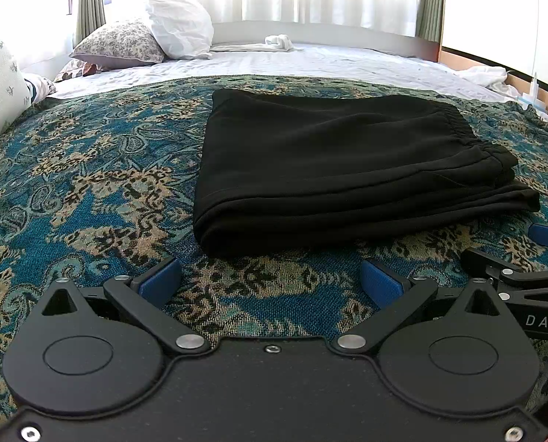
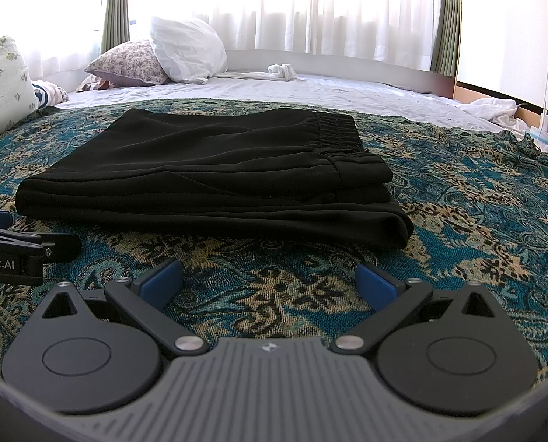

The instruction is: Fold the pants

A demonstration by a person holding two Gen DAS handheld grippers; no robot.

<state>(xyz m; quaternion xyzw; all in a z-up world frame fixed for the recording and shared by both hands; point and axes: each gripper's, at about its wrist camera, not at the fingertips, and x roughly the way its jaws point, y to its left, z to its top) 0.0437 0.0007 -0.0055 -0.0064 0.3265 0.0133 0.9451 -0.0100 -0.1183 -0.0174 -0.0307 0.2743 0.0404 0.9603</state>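
Black cloth, stacked in layers: the pants (image 1: 347, 169) lie folded in a flat rectangle on the spread (image 1: 89, 191), just ahead of both my tongs. From my left tongs (image 1: 270, 281) the bundle sits at twelve o'clock, running off toward two; from my right tongs (image 2: 270, 281) it sits between ten and twelve. Both pairs are spread wide, blue pads apart, pinching nothing, low over the spread and clear of the cloth. In the left view my right tongs poke in at three o'clock; in the right view my left ones show at nine.

The fold looks done to me, so the risk now is undoing it. The gathered waistband (image 2: 336, 136) rides on top at the far right, and the near right corner (image 2: 395, 221) shows several loose edges stacked. If a pad catches only the top layer there, I'd guess it peels back and the stack slides. The fabric looks smooth and limp, so a drag along the near edge could skew the whole rectangle. The spread itself is soft woven stuff, teal and tan paisley; a low pass might snag it and ruck it under the pants.

Beyond it, the bed (image 1: 310, 62) carries a pale sheet, with a white pillow (image 1: 180, 25) and a floral pillow (image 1: 121, 42) at eleven o'clock. There's a crumpled white cloth (image 1: 279, 41) at twelve, and sheer bright curtains (image 2: 347, 7) behind.
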